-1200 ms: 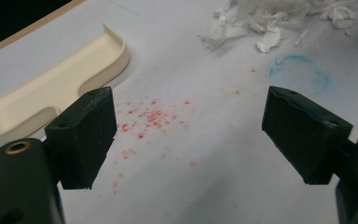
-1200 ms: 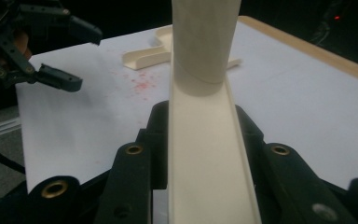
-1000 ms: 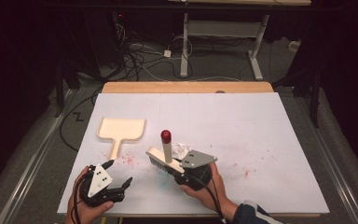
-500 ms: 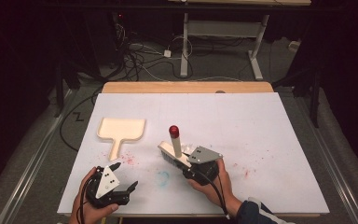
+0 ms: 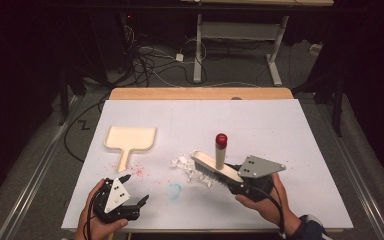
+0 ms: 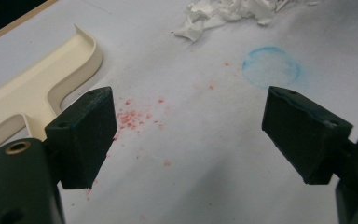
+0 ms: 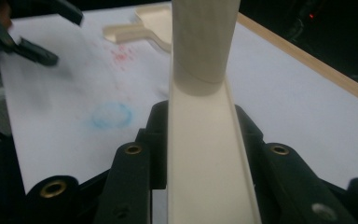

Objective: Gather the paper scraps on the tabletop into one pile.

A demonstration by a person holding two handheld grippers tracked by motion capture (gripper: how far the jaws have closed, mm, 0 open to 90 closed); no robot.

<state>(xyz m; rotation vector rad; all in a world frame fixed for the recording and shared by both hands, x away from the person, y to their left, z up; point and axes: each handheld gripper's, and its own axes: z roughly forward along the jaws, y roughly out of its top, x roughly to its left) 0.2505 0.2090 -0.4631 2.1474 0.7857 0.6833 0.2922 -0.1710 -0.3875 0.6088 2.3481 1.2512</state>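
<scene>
— High view: what does the right gripper (image 5: pixel 232 181) hold?
— It is clenched on a cream brush (image 5: pixel 216 167), bristles at the torn paper scraps (image 5: pixel 187 163) mid-counter (image 5: pixel 290 130).
— And the left gripper (image 5: pixel 132 192)?
— Released, jaws wide apart, near the dustpan (image 5: pixel 129 140).

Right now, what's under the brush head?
White paper scraps stick out from under the bristles at the front of the brush, lying on the white table sheet. Whatever lies directly beneath the bristles is covered. The right gripper holds the brush.
</scene>
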